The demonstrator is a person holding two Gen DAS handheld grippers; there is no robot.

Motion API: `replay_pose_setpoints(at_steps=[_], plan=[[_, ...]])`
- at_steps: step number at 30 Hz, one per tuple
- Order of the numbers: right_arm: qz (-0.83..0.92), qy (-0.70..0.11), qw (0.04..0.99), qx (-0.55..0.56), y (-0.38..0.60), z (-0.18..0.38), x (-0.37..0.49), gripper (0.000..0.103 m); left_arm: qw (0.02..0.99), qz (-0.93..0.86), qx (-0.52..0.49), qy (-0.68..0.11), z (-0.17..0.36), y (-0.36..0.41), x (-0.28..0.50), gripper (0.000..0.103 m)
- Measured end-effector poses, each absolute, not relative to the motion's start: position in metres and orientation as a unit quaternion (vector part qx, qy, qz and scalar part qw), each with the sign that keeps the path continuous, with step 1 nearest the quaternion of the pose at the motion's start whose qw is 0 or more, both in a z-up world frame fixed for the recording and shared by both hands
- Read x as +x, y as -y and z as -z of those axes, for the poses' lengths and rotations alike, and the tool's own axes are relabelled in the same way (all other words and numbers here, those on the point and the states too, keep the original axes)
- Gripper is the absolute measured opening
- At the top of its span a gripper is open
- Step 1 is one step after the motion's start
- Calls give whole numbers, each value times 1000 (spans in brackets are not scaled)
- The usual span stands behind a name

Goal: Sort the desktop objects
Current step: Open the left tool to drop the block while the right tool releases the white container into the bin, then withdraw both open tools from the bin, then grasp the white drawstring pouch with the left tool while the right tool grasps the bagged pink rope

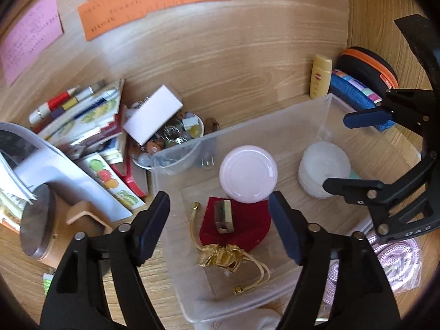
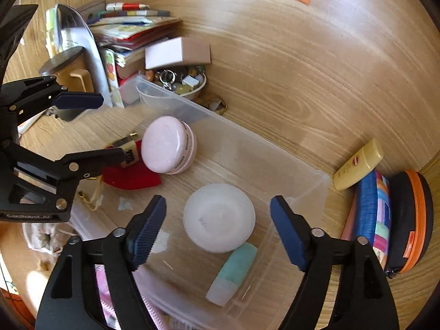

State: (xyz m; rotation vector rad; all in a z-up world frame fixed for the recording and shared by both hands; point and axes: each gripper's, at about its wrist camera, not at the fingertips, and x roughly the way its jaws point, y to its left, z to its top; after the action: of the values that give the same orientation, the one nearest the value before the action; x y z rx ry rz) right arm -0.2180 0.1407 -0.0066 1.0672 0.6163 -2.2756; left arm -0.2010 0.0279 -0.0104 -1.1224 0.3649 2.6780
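A clear plastic bin (image 1: 242, 132) (image 2: 299, 170) holds a pink-lidded jar (image 1: 248, 173) (image 2: 167, 144), a frosted white jar (image 1: 323, 169) (image 2: 219, 217), a red velvet pouch (image 1: 242, 228) (image 2: 129, 174) with gold cord, a small stone stamp (image 1: 224, 216) and a mint travel bottle (image 2: 233, 273). My left gripper (image 1: 220, 228) is open, hanging over the pouch and stamp. My right gripper (image 2: 218, 229) is open above the white jar; it also shows in the left wrist view (image 1: 345, 151). The left gripper shows in the right wrist view (image 2: 110, 126).
A yellow tube (image 1: 319, 75) (image 2: 357, 165), a blue patterned pouch (image 2: 371, 209) and an orange-zipped black case (image 2: 412, 220) lie right of the bin. Books (image 1: 79, 118), a white box (image 1: 152, 114) and a trinket bowl (image 1: 176, 134) sit at left. Coloured paper notes (image 1: 154, 2) hang behind.
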Motion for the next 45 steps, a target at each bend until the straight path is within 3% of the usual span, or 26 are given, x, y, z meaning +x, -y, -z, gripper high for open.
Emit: replay_pose_setpoints(at_steps=[10, 16, 24, 35, 45], plan=[[862, -212, 263, 378, -151, -13, -192, 81, 87, -926, -343, -131, -8, -26, -172, 93], [883, -195, 252, 344, -165, -34, -164, 86, 89, -934, -324, -119, -22, -19, -150, 96], [907, -182, 237, 297, -189, -48, -120, 97, 82, -943, -310, -86, -33, 1, -116, 99], [903, -174, 230, 319, -208, -10, -83, 97, 71, -933, -350, -30, -6, 30, -83, 100], [885, -162, 236, 368, -224, 19, -73, 97, 104, -903, -416, -29, 43, 19, -65, 100]])
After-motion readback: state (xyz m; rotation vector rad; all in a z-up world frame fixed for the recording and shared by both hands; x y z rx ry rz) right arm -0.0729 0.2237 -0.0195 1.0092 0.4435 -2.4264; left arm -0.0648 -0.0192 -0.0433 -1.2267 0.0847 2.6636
